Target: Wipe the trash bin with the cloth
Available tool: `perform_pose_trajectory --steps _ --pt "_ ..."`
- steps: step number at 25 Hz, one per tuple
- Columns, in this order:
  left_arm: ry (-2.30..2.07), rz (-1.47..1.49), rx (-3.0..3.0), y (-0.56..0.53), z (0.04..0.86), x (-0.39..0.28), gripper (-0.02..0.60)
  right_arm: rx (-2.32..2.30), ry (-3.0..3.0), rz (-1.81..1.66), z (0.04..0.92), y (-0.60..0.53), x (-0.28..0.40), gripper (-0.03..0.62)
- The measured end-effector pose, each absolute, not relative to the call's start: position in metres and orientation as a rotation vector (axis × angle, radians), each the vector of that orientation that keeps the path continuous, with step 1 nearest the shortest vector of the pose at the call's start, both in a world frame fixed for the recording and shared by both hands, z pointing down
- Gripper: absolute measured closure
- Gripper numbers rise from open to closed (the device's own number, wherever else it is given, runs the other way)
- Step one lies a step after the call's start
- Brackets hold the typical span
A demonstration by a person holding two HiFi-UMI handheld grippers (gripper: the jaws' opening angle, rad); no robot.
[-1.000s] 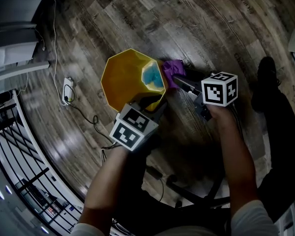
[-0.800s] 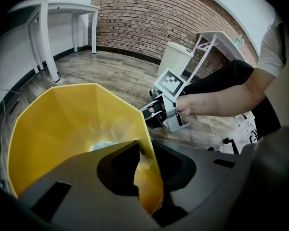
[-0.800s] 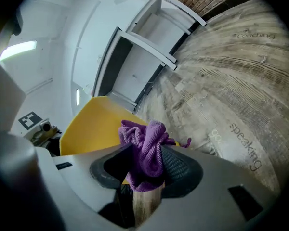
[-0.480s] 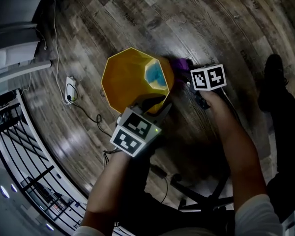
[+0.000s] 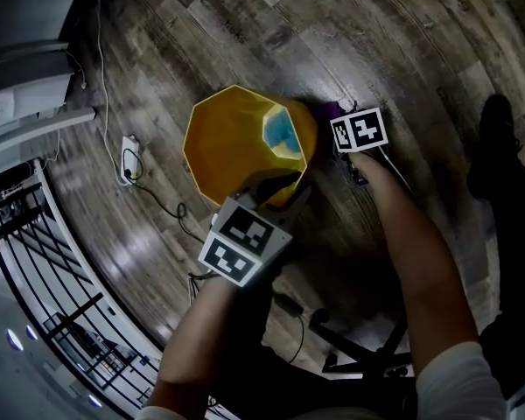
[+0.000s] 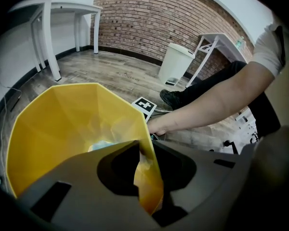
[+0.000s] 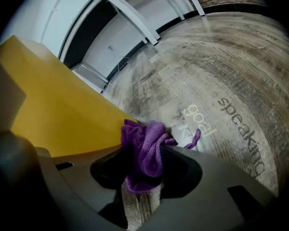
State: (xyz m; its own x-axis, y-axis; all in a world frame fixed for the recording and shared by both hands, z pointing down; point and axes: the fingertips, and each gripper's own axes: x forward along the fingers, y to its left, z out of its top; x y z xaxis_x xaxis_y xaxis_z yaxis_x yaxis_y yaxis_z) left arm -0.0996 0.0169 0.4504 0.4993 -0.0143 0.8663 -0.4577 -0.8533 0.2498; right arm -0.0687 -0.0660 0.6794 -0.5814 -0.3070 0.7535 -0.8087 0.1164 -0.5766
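Note:
A yellow faceted trash bin [image 5: 236,143] stands on the wood floor, with something pale blue at its bottom [image 5: 283,135]. My left gripper [image 5: 278,187] is shut on the bin's near rim [image 6: 145,148], one jaw inside and one outside. My right gripper [image 5: 337,121] is at the bin's right outer side, shut on a bunched purple cloth [image 7: 145,150]. In the right gripper view the cloth lies against the bin's yellow outer wall [image 7: 58,114], low down near the floor. A scrap of the cloth [image 5: 331,108] shows beyond the marker cube in the head view.
A white power strip with a cable [image 5: 125,157] lies on the floor left of the bin. White desk legs [image 6: 48,37] and a white lidded bin [image 6: 176,61] stand by a brick wall. A dark shoe [image 5: 494,151] is at the right, a chair base [image 5: 350,357] beside me.
My right gripper with the purple cloth has moved away from me along the bin's right side and dropped lower. The left gripper has kept its hold on the rim.

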Motion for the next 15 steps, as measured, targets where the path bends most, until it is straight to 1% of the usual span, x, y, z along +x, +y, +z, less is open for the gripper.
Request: perform_pose_trajectory --steps 5,9,11,12,15 --pt "-0.432 1.298 2.273 0.012 0.453 -0.098 0.511 1.111 -1.947 1.375 0.665 -0.068 -0.059 0.422" --pt "-0.441 1.286 2.278 0.01 0.453 -0.092 0.511 1.193 -2.017 1.489 0.626 -0.059 -0.042 0.422" --pt "-0.407 1.279 2.301 0.012 0.45 -0.089 0.487 1.243 -2.046 1.578 0.605 -0.053 -0.034 0.422" --pt "-0.379 1.286 2.321 0.014 0.448 -0.088 0.455 1.267 -2.066 1.619 0.594 -0.051 -0.03 0.422" --pt "-0.284 1.39 2.403 0.023 0.442 -0.093 0.398 1.323 -2.164 1.684 0.556 -0.046 -0.019 0.422"
